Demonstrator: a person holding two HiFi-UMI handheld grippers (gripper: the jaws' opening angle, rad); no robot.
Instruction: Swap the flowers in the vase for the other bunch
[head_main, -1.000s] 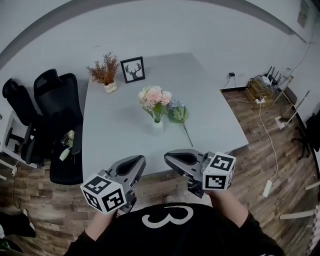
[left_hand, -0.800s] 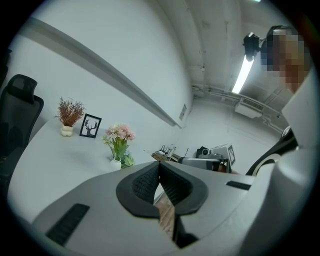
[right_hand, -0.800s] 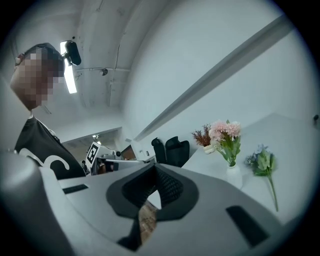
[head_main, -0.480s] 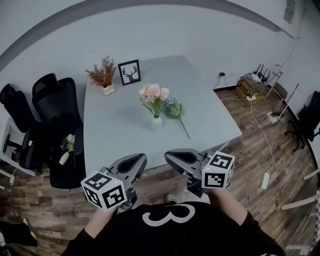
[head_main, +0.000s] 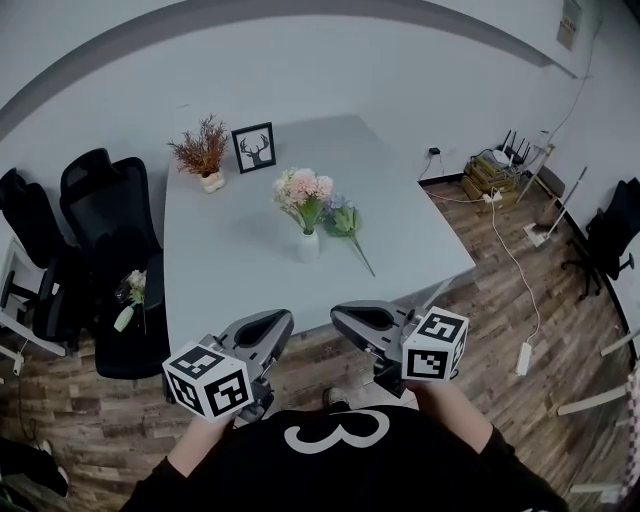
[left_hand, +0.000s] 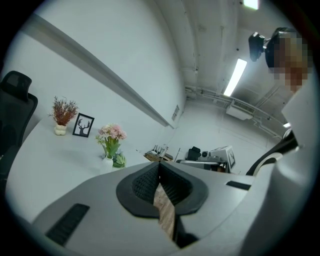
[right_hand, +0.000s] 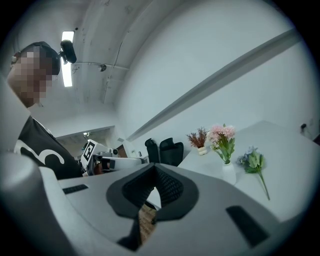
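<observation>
- Nearest the camera, low in the head view, the left gripper (head_main: 262, 328) and right gripper (head_main: 365, 318) are held side by side over the wooden floor (head_main: 520, 300). Both pairs of jaws are pressed together, with nothing between them.
- Over the last second the table (head_main: 230, 270) is seen a little smaller and farther off, and more floor is shown at right. The grippers are kept at the same spot in frame, well apart from the flowers, so nothing is judged within reach.
- Mid-table, the vase (head_main: 308, 245) is stood upright with the pink flowers (head_main: 303, 190) in it. The blue bunch (head_main: 345, 222) is laid flat just beside it at right.
- Two stages are fitted: pink awaiting removal, or pink newly set in and blue taken out.
- Only bare tabletop is seen before the vase. Behind it, a dried plant (head_main: 205, 155) and a framed deer picture (head_main: 253, 147) are noted, with black chairs (head_main: 110, 230) at left.
</observation>
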